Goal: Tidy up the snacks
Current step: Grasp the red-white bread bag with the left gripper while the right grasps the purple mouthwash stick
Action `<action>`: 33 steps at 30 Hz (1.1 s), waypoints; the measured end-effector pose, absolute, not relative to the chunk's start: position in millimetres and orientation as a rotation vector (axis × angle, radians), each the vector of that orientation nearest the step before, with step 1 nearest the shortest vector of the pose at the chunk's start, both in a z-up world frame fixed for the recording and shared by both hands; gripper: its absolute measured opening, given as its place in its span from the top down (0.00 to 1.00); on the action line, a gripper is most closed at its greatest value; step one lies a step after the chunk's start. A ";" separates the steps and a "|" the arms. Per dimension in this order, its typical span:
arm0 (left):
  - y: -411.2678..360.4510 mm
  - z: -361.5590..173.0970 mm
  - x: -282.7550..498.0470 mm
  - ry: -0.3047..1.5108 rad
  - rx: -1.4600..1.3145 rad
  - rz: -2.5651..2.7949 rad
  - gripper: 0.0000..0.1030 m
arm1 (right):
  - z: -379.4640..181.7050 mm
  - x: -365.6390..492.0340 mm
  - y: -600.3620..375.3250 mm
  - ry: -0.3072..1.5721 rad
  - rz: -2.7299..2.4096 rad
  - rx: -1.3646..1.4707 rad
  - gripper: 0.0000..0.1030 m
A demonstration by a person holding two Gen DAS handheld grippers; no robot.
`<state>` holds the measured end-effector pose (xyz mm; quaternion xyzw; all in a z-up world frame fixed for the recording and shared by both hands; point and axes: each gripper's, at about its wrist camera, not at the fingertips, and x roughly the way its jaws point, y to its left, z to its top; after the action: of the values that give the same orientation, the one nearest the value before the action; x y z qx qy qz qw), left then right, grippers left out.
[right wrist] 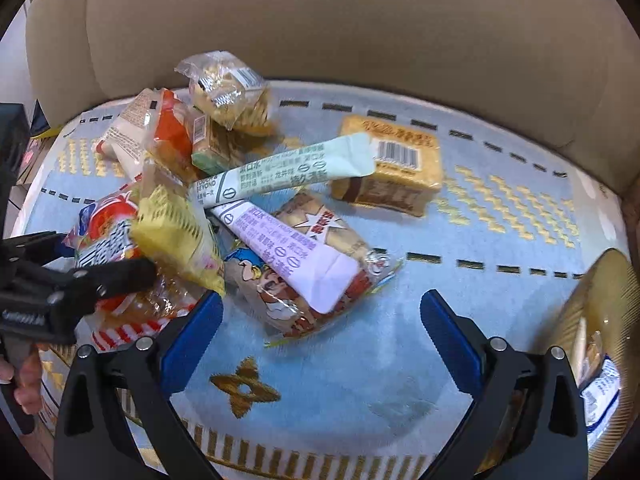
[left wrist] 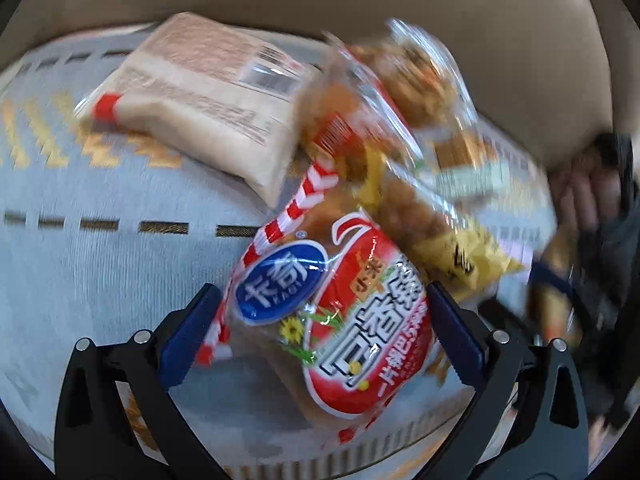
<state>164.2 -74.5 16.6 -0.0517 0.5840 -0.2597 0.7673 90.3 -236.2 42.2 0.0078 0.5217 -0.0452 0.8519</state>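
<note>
A heap of snack packets lies on a light blue patterned cloth (right wrist: pixel 360 380). My left gripper (left wrist: pixel 320 300) is open, and a red packet with a blue oval logo (left wrist: pixel 344 320) lies between its blue pads, filling most of the gap. The right wrist view shows that gripper (right wrist: pixel 100 280) at the left, over the same red packet (right wrist: pixel 104 236). My right gripper (right wrist: pixel 320 308) is open above bare cloth with nothing between its fingers. A cartoon-printed packet (right wrist: pixel 280 304) sits just ahead of it, under a purple stick sachet (right wrist: pixel 292 256).
A green stick sachet (right wrist: pixel 280 172), yellow packet (right wrist: pixel 176 236), clear biscuit packet (right wrist: pixel 228 88) and brown barcoded pack (right wrist: pixel 392 164) lie in or near the heap. A beige packet (left wrist: pixel 208 92) lies at the left. A beige cushion back (right wrist: pixel 320 20) rises behind. A gold packet (right wrist: pixel 600 320) sits at the right edge.
</note>
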 end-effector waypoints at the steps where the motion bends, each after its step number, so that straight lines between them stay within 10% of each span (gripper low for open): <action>1: -76.6 17.3 164.0 1.273 -0.093 -0.571 0.03 | 40.8 91.5 -234.7 1.101 -0.094 0.016 0.05; 18: -74.4 6.2 162.0 1.301 -0.036 -0.353 0.03 | 34.3 119.6 -202.4 1.079 -0.085 -0.230 0.06; 27: -86.4 5.5 153.0 1.282 -0.042 -0.393 0.04 | 43.6 106.0 -163.0 1.074 -0.016 -0.331 0.82; 30: -61.2 20.1 149.5 1.230 -0.057 -0.433 0.40 | 47.1 92.0 -151.6 1.091 0.011 -0.289 0.82; 33: -54.1 23.9 141.7 1.239 -0.113 -0.455 0.44 | 56.4 78.3 -150.0 1.109 0.023 -0.223 0.82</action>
<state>141.7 -54.1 23.9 -0.0524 0.5753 -0.2112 0.7885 78.3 -150.0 56.4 -0.1056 0.5255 0.0109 0.8441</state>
